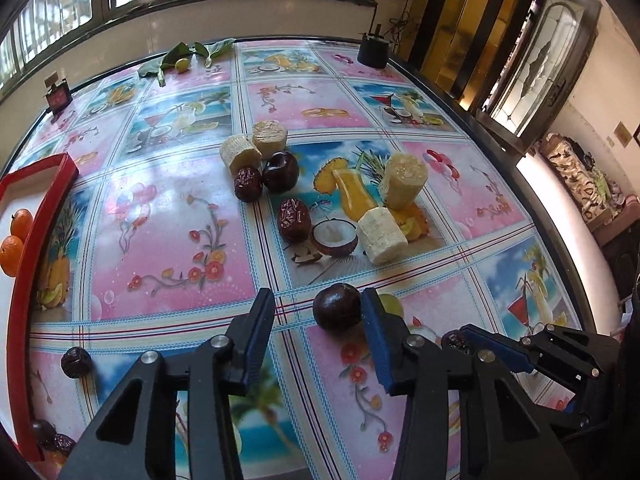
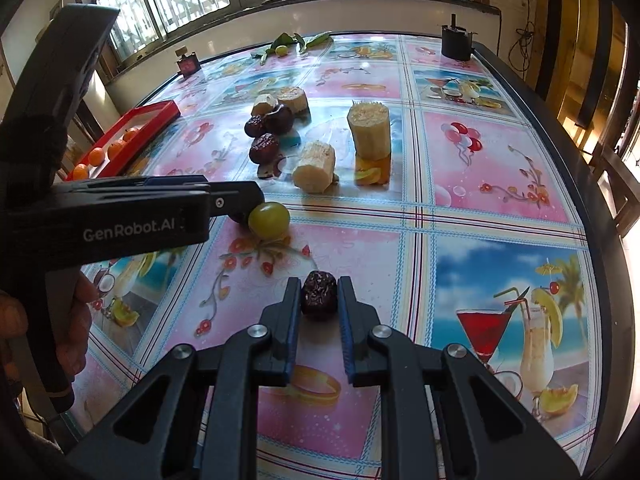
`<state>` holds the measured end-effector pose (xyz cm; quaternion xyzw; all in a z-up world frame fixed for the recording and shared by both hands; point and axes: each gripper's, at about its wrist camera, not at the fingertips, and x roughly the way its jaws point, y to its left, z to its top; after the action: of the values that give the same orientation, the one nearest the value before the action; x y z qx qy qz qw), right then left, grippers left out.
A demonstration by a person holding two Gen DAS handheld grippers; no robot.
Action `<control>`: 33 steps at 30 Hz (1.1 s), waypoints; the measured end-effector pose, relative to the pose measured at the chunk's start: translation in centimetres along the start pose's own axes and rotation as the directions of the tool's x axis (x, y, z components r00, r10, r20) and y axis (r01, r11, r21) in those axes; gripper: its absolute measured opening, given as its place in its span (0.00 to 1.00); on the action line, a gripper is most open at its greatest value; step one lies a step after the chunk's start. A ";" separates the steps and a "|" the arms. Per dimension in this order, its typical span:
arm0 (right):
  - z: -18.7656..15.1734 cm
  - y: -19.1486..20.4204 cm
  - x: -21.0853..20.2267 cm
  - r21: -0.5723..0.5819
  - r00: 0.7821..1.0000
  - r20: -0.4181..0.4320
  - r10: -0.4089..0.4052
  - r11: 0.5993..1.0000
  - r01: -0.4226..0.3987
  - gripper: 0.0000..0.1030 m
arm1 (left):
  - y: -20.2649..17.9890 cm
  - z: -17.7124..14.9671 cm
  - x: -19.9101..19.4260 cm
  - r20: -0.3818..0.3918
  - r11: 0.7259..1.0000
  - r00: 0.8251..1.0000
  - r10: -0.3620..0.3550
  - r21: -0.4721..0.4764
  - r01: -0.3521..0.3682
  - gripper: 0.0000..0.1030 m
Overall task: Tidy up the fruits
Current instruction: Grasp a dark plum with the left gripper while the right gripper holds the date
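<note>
My left gripper [image 1: 318,306] is open low over the table; a dark purple round fruit [image 1: 337,306] lies between its fingers, against the right one, with a green grape [image 1: 390,305] just behind that finger. My right gripper [image 2: 319,294] is closed around a wrinkled red date [image 2: 319,293], both pads touching it on the tablecloth. The left gripper shows in the right wrist view [image 2: 240,200] beside the grape [image 2: 269,220]. Sugarcane pieces [image 1: 402,180], dates [image 1: 294,220] and a dark fruit [image 1: 281,171] lie mid-table.
A red tray [image 1: 40,216] at the left holds small oranges [image 1: 16,240]. A loose date [image 1: 76,362] lies near it. A black canister [image 1: 373,51], a small red box [image 1: 58,94] and leaves with a green fruit [image 1: 182,62] stand at the far edge.
</note>
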<state>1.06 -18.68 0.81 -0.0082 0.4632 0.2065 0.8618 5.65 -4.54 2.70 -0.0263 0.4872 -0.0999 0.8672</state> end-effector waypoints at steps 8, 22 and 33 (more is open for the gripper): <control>0.1 0.2 0.1 -0.003 1.000 -0.004 -0.016 1.000 0.016 0.19 | 0.9 0.1 0.4 -0.041 0.996 0.998 -0.051 -0.080 0.048 0.50; -0.3 0.2 -0.4 -0.004 0.999 0.007 -0.054 0.999 0.054 0.19 | 0.9 -1.1 -1.1 0.008 0.999 0.999 -0.052 -0.015 0.052 0.21; -0.5 0.7 -0.7 0.017 0.999 0.010 -0.048 0.999 0.048 0.19 | 3.5 -2.3 -2.3 0.003 0.999 0.999 -0.032 -0.037 0.032 0.22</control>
<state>0.06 -18.35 1.19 -0.0110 0.4603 0.1817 0.8689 3.01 -0.53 2.90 -0.0501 0.4873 -0.1047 0.8655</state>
